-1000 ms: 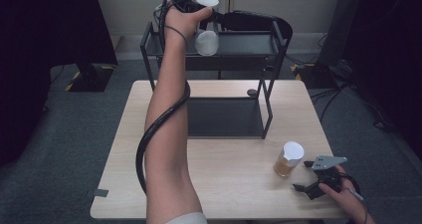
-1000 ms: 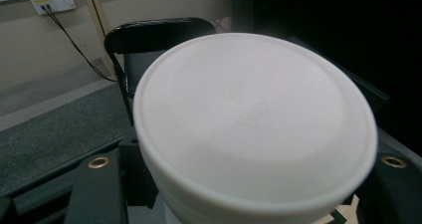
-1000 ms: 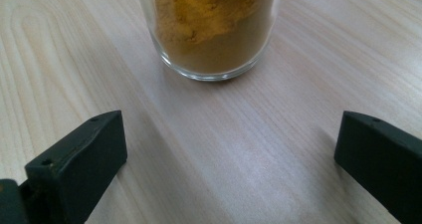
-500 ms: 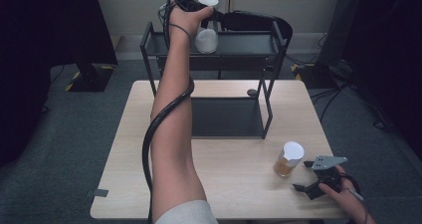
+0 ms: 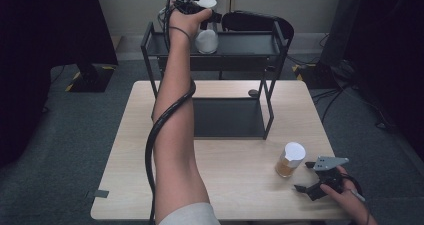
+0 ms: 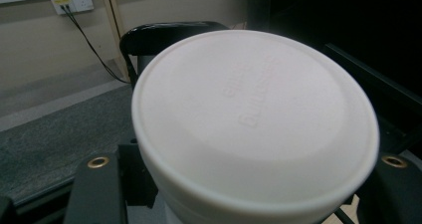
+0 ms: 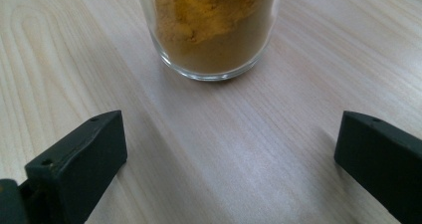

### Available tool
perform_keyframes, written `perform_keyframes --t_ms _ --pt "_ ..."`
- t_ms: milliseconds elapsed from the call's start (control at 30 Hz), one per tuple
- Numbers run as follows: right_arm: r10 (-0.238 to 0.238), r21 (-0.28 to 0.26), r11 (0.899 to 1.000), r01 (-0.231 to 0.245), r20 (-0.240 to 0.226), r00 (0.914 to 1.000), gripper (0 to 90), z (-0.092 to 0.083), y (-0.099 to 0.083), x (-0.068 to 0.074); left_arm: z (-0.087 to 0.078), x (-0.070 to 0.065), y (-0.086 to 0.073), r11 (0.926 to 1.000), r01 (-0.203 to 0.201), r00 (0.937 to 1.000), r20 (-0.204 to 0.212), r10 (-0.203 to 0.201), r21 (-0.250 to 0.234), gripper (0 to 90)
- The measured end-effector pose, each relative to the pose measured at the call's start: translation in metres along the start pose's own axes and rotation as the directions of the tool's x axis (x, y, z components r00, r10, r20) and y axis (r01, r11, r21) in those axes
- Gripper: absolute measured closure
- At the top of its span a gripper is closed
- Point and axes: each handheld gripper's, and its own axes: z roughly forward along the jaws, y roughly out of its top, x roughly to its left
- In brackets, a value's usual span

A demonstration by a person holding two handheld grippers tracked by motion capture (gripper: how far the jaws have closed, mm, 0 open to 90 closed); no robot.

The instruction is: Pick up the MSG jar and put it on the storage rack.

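Little has moved since the earlier frame: the left hand-held gripper (image 5: pixel 192 5) remains extended over the black metal shelf rack (image 5: pixel 150 50), jaws closed on the white-lidded jar (image 5: pixel 206 37), apparently to set it on the top shelf, though contact with the shelf cannot be confirmed. On the tabletop (image 5: pixel 240 185), the right hand-held gripper (image 5: pixel 306 189) rests with jaws wide, aimed at the nearby jar of orange powder (image 5: pixel 290 160), ready for pickup.

matt white plastic lid (image 6: pixel 254 119), clear glossy glass jar (image 7: pixel 209 30), pale wood-grain table (image 5: pixel 240 185).
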Motion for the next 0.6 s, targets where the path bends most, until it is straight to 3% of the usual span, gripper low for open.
perform_keyframes --t_ms 300,367,433,600 --pt "0.000 0.000 1.000 0.000 0.000 1.0000 0.0 0.000 0.000 0.000 0.000 -0.001 -0.004 0.9999 0.010 0.9999 -0.004 -0.010 -0.003 32.0" --pt "0.000 0.000 1.000 0.000 0.000 1.0000 0.0 0.000 0.000 0.000 -0.001 -0.003 -0.006 0.9997 0.022 0.9995 -0.023 -0.022 -0.007 27.0" --pt "0.000 0.000 1.000 0.000 0.000 1.0000 0.0 0.000 0.000 0.000 -0.003 -0.003 -0.010 0.9981 0.056 0.9978 -0.035 -0.057 -0.028 16.3" --pt "-0.001 0.000 1.000 0.001 0.000 1.0000 0.0 0.000 0.000 0.000 -0.008 -0.004 -0.017 0.9961 0.078 0.9962 -0.036 -0.079 -0.041 9.3"
